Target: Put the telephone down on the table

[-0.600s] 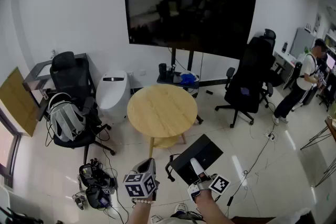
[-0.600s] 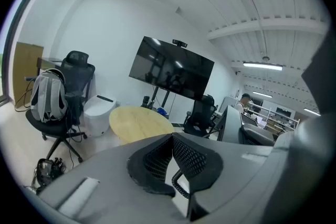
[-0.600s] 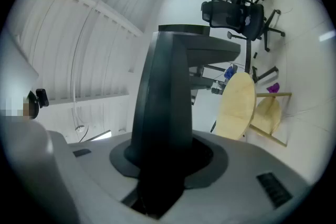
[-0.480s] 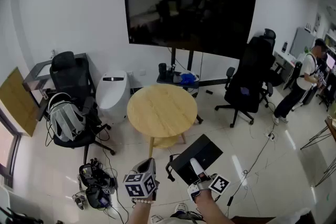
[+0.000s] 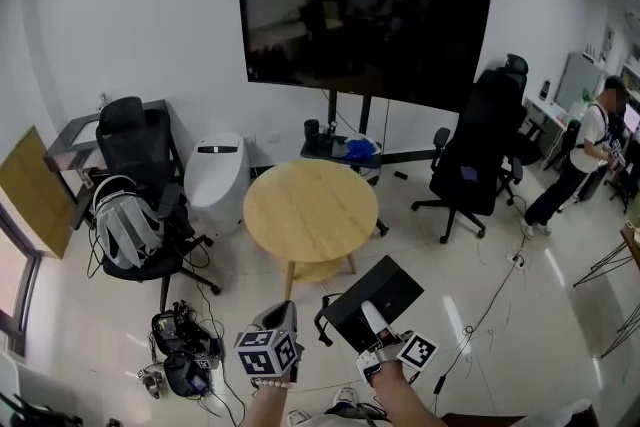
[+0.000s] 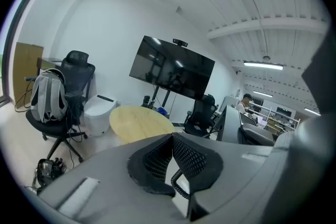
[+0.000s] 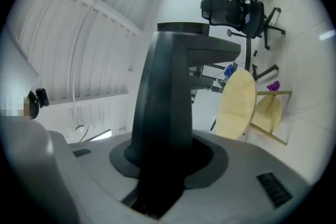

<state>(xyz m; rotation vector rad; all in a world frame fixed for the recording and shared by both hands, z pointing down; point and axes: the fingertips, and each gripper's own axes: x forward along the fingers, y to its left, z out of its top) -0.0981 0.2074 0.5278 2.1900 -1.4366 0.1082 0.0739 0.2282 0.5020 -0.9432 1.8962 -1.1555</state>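
Note:
A flat black telephone with a coiled cord hangs in the air low in the head view, short of the round wooden table. My right gripper is shut on its near edge. In the right gripper view the telephone stands as a dark slab between the jaws of the right gripper. My left gripper floats just left of the telephone. In its own view, the left gripper has its meshed pads touching. The coiled cord shows in the gap below them. The table lies ahead.
A black chair with a grey backpack and a white unit stand left of the table. Behind it is a large screen on a stand. A black office chair and a person are on the right. Gear and cables lie on the floor.
Both grippers and the telephone have kept still. Only the head view has shifted very slightly.

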